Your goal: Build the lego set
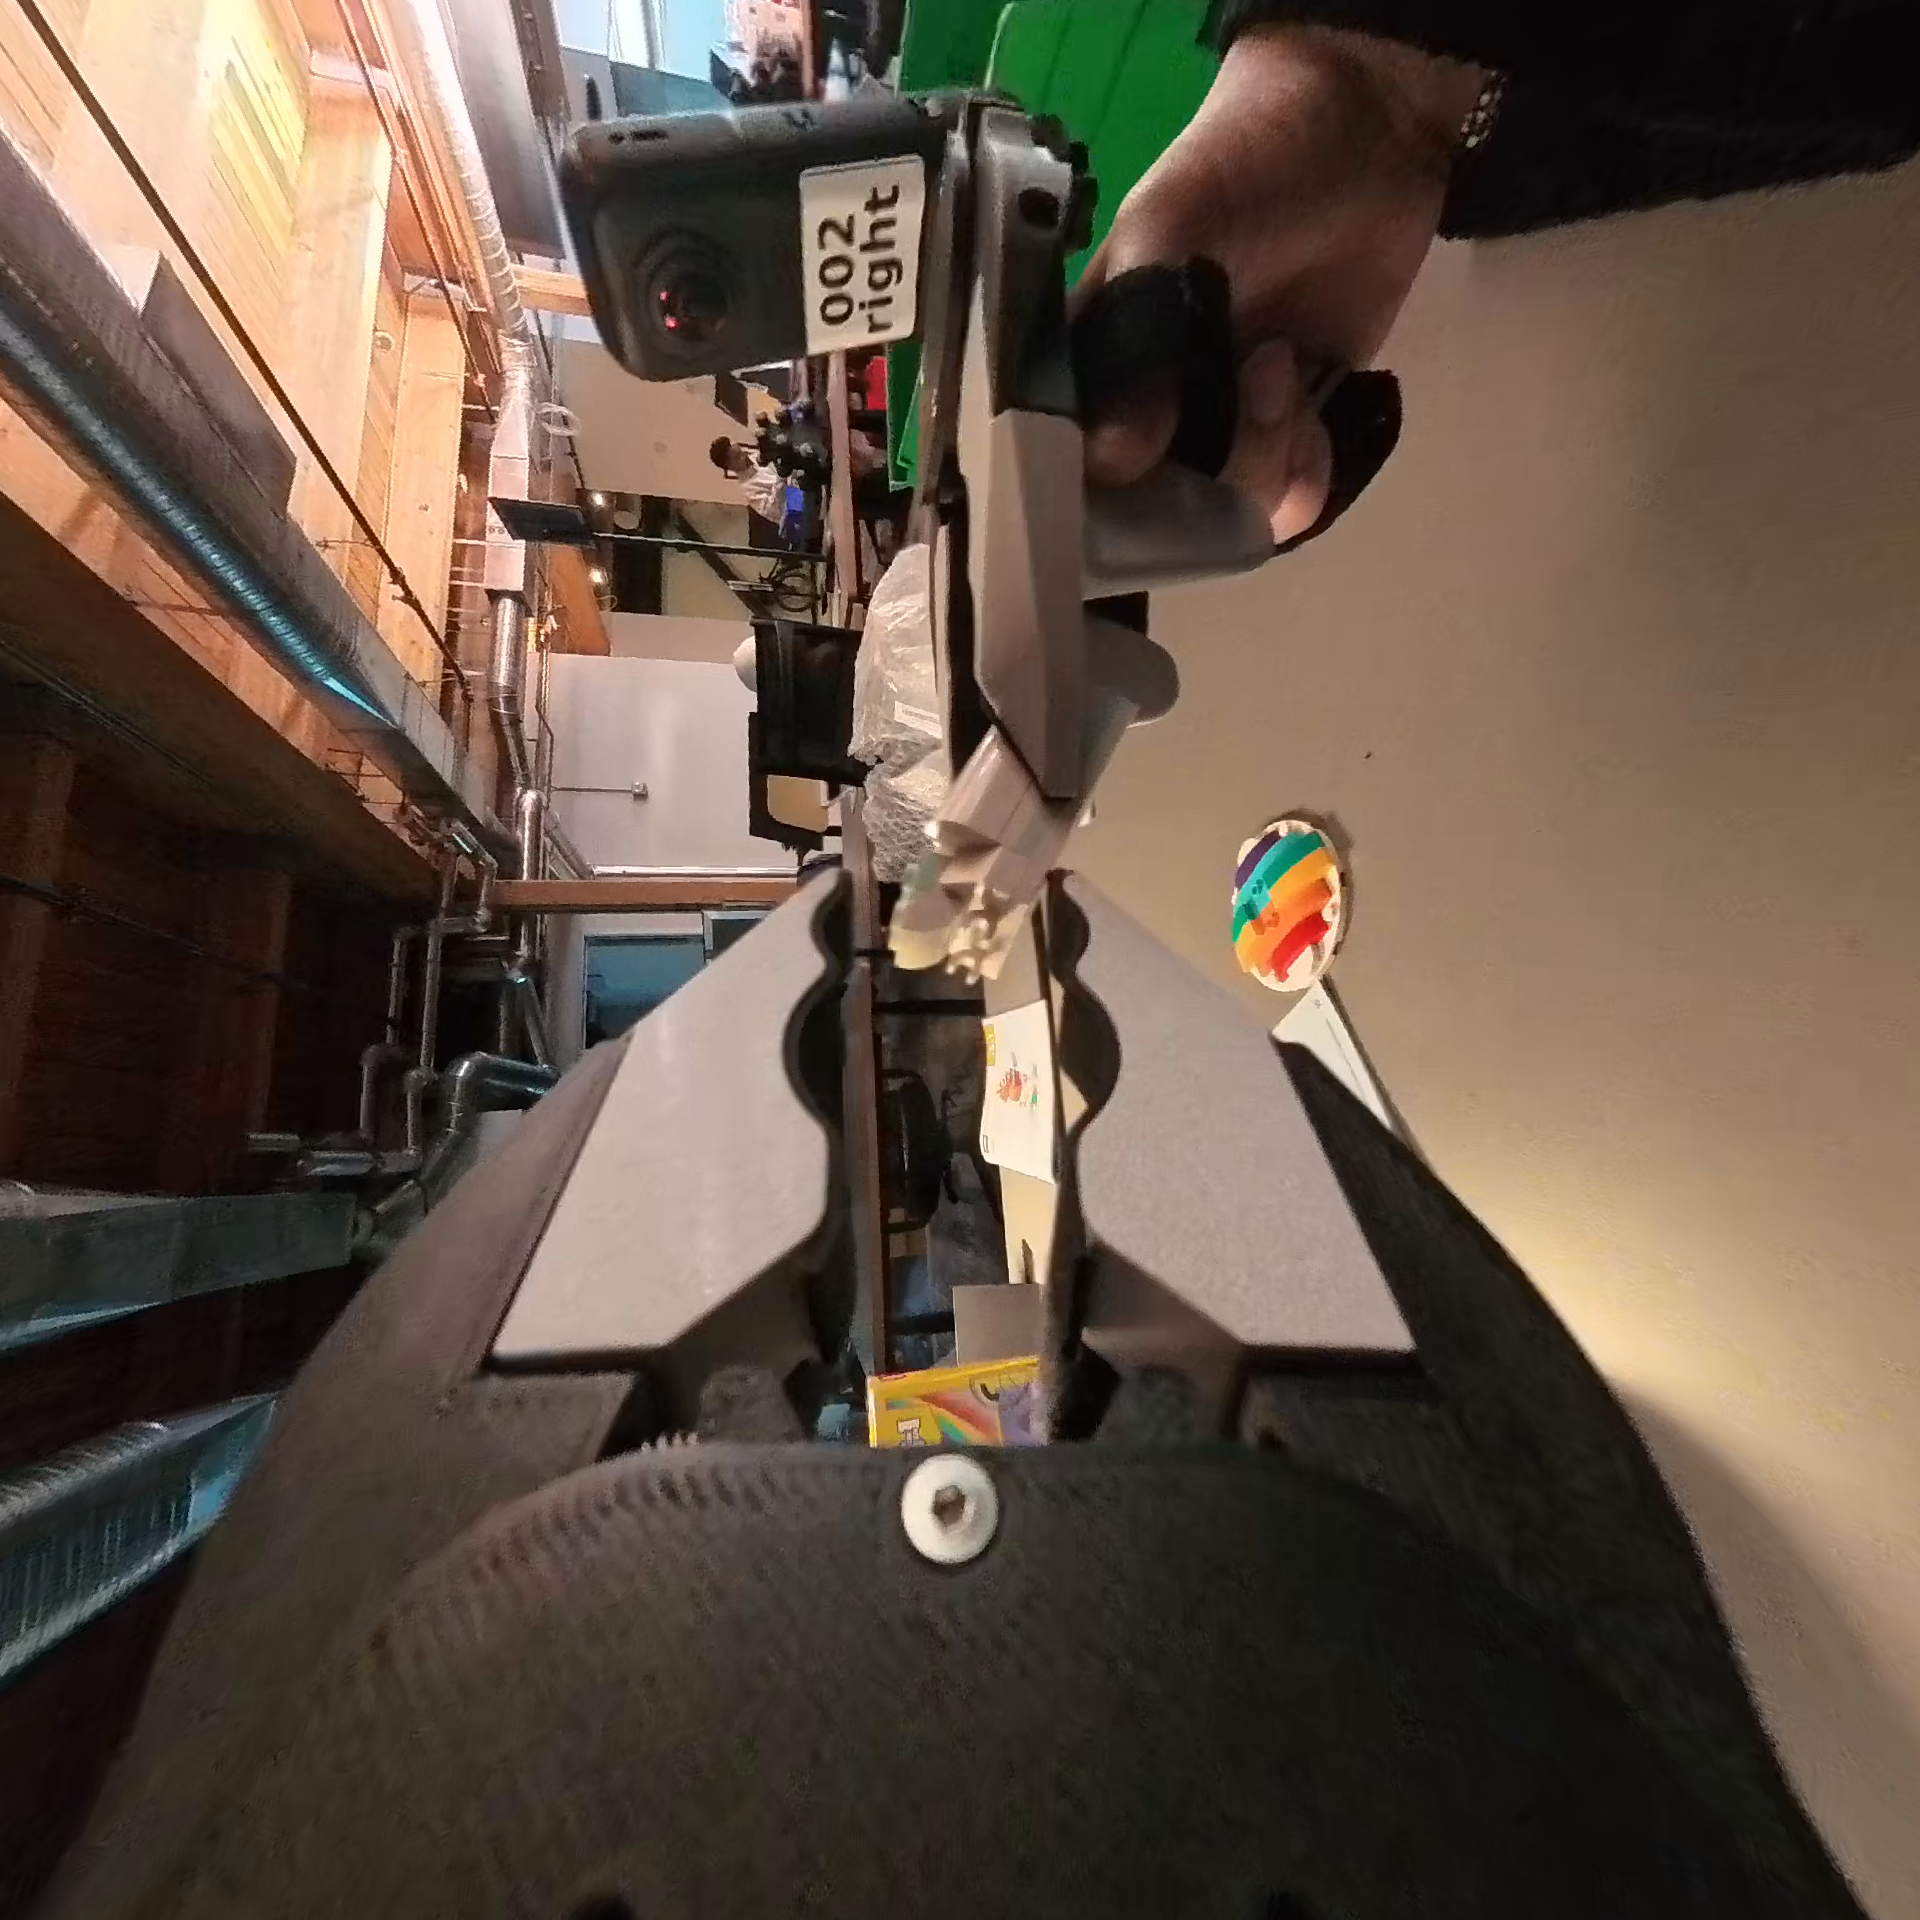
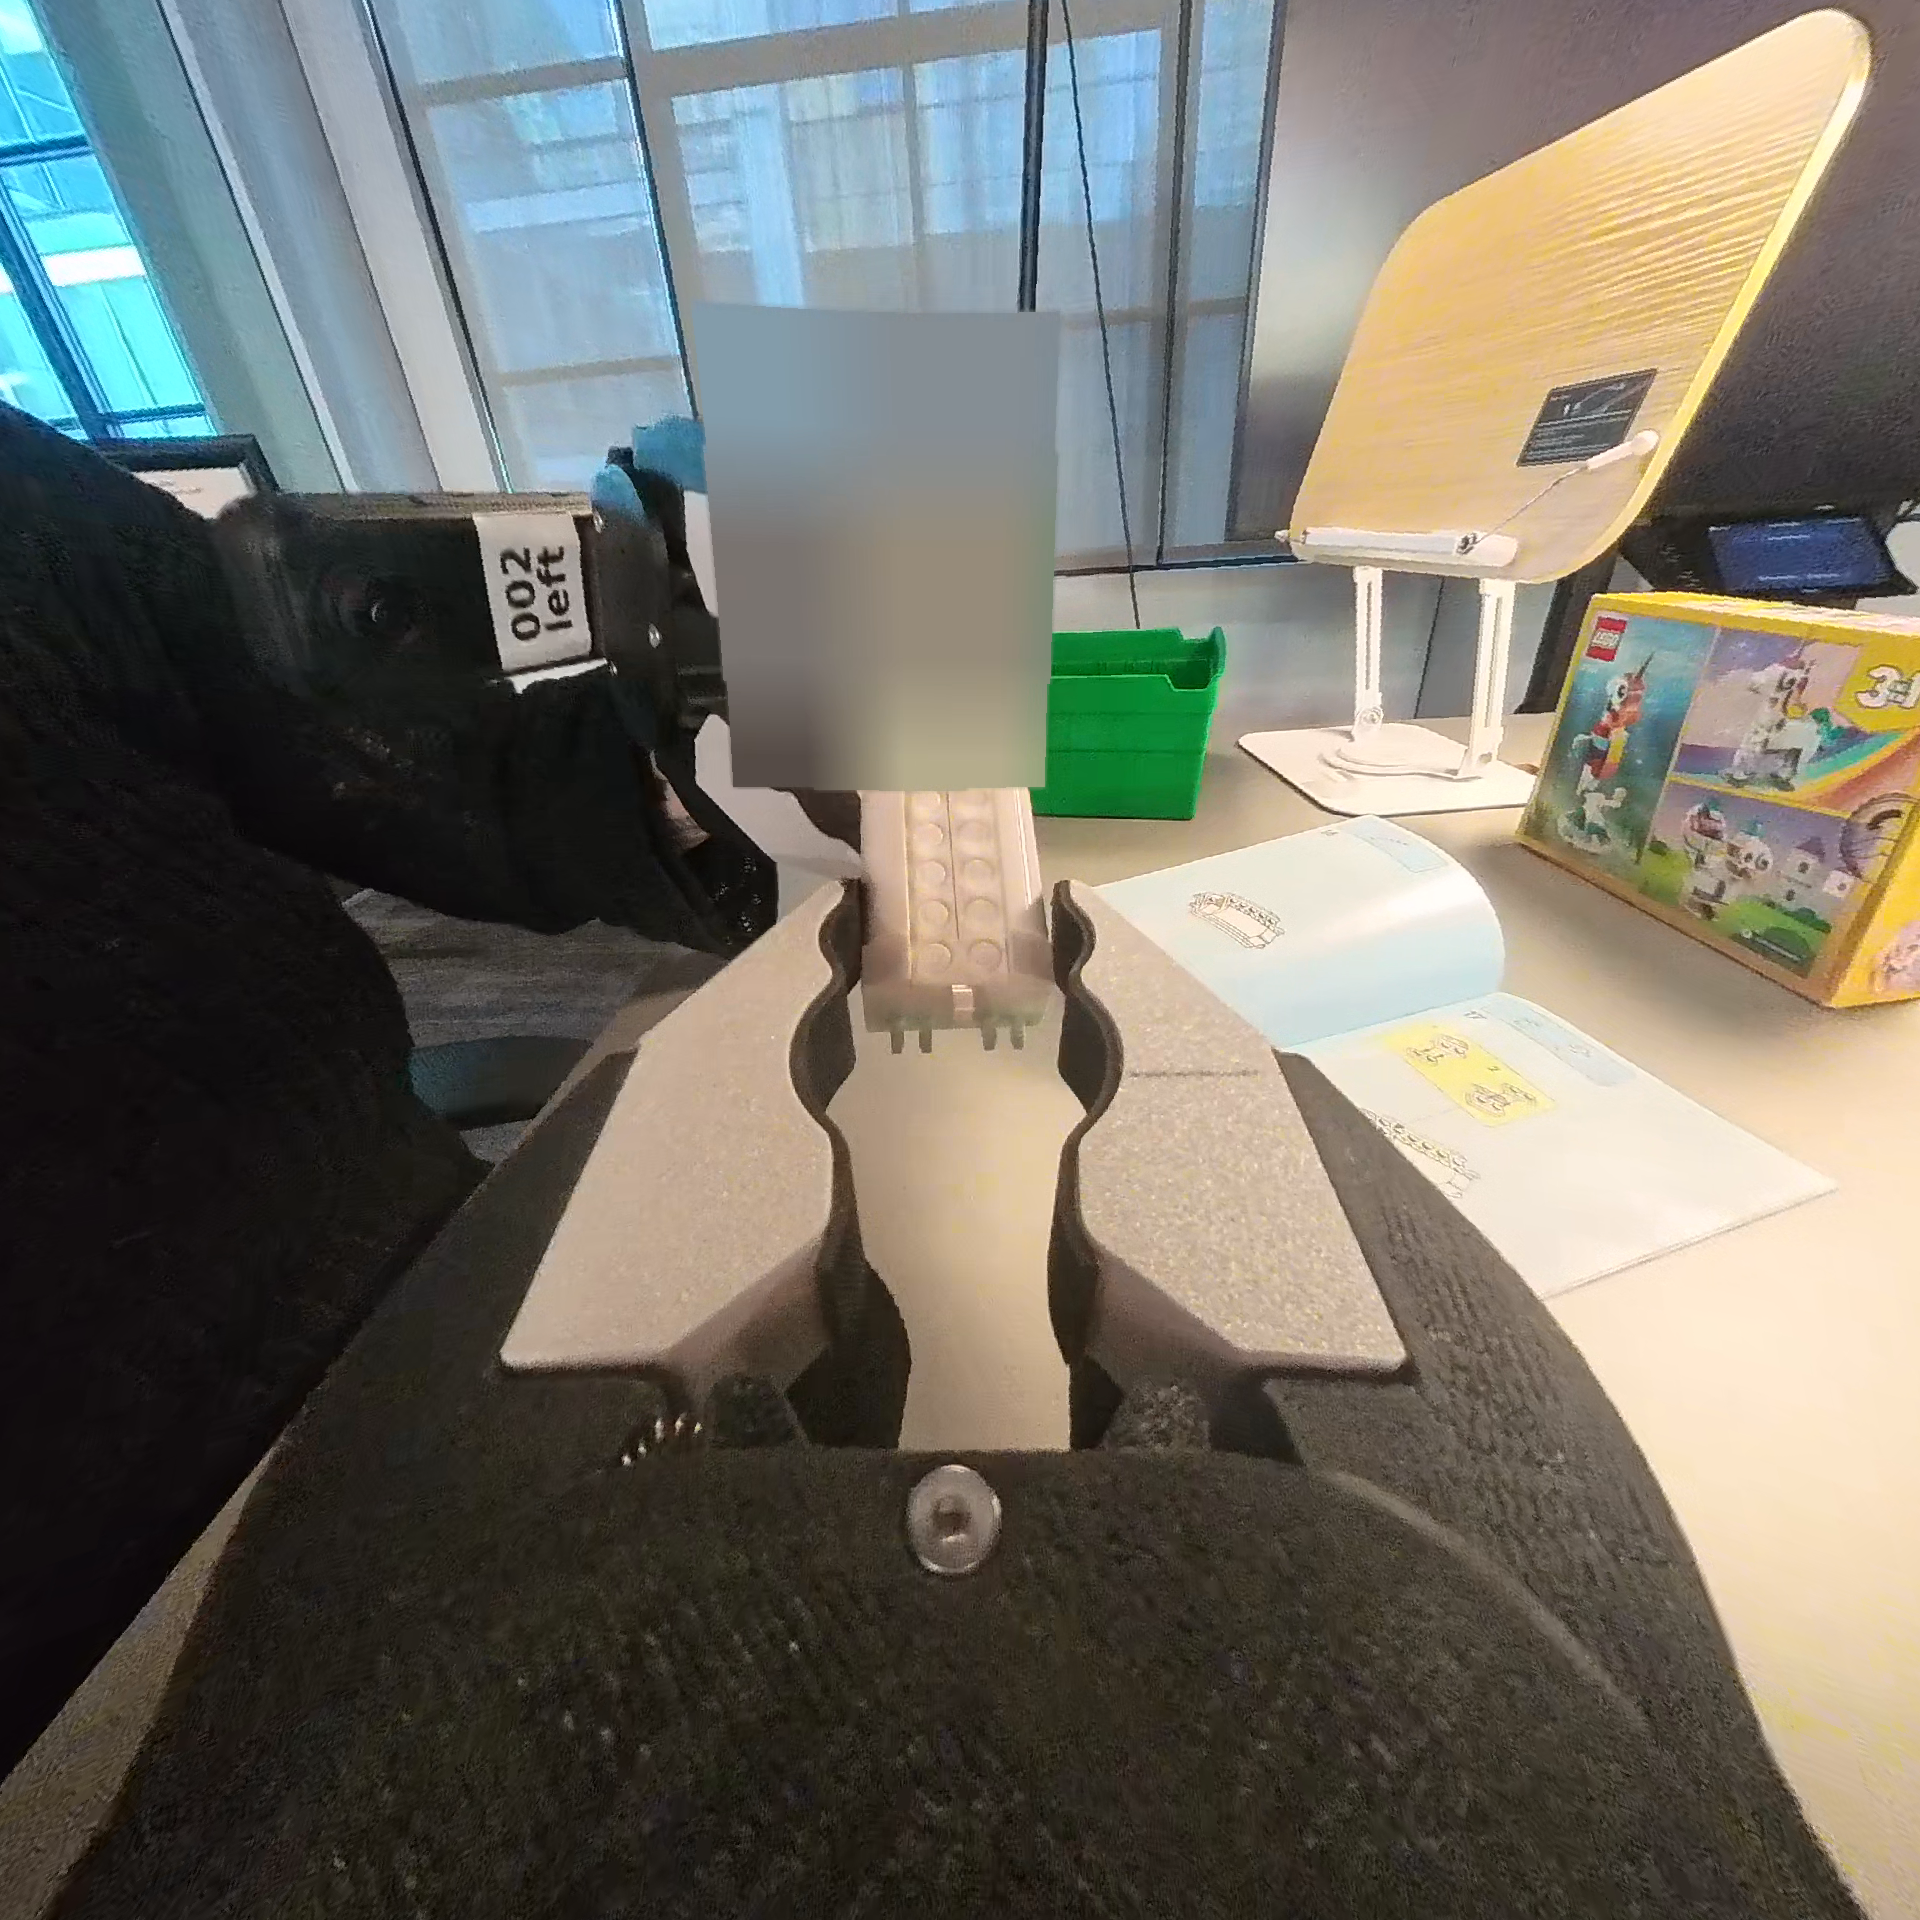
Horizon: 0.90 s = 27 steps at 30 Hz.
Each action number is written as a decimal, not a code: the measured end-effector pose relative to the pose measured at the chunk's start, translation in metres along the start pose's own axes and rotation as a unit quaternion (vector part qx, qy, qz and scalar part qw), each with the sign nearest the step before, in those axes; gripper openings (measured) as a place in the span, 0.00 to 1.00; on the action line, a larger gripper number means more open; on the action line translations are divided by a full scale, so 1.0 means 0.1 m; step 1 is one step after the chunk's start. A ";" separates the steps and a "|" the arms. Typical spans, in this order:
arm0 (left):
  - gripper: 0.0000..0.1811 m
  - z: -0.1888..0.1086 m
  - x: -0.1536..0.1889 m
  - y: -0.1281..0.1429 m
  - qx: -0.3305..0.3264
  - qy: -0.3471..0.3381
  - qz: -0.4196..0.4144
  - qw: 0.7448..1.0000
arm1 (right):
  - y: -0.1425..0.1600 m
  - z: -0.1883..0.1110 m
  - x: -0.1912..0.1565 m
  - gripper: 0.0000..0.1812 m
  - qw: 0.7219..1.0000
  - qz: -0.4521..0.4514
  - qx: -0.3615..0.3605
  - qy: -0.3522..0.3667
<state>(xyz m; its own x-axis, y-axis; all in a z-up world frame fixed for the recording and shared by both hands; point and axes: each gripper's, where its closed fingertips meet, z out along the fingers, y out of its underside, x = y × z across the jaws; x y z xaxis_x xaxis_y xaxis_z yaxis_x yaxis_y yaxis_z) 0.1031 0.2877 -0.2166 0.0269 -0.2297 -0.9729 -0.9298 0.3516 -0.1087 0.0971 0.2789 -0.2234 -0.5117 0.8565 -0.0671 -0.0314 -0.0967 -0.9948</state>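
Right gripper: my right gripper (image 2: 956, 914) pinches the white lego assembly (image 2: 951, 914) between its fingertips, jaws closed onto its sides, with a gap behind the grip.
White lego assembly: a long pale piece with two rows of studs, held up off the table (image 2: 1714, 1507); its far end runs under a blurred patch. In the left wrist view it (image 1: 982, 878) hangs from the right gripper's (image 1: 1049, 800) tips, just ahead of my left fingertips.
Left gripper: my left gripper (image 1: 951, 914) has its jaws parted with a narrow gap; nothing sits between them, and the assembly is just beyond the tips. I cannot tell whether they touch it.
Rainbow piece: a round white plate with coloured arches (image 1: 1286, 902) lies on the table (image 1: 1662, 831), apart from the grippers.
Instruction booklet: open on the table (image 2: 1455, 1049), right of my right gripper.
Lego box: yellow (image 2: 1725, 800), beyond the booklet.
Stand: a pale tilted board on white legs (image 2: 1579, 312) behind the box.
Green bin: (image 2: 1127, 717) at the far table edge.
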 end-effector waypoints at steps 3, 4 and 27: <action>0.16 0.00 0.04 0.00 0.001 0.007 0.011 1.000 | 0.00 0.00 0.00 0.19 1.000 0.003 -0.001 -0.003; 0.16 0.00 0.05 0.00 -0.001 0.010 0.013 1.000 | 0.01 0.00 0.00 0.19 1.000 0.004 -0.004 -0.003; 0.12 -0.01 0.16 0.19 -0.064 0.045 0.008 0.997 | 0.00 0.00 0.14 0.21 0.999 0.002 0.004 0.045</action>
<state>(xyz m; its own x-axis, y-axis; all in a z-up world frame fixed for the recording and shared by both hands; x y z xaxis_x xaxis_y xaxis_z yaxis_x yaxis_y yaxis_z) 0.0860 0.2900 -0.2341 -0.0162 -0.3065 -0.9517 -0.9694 0.2381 -0.0602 0.0897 0.2907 -0.2248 -0.4319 0.8986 -0.0781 -0.0356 -0.1036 -0.9940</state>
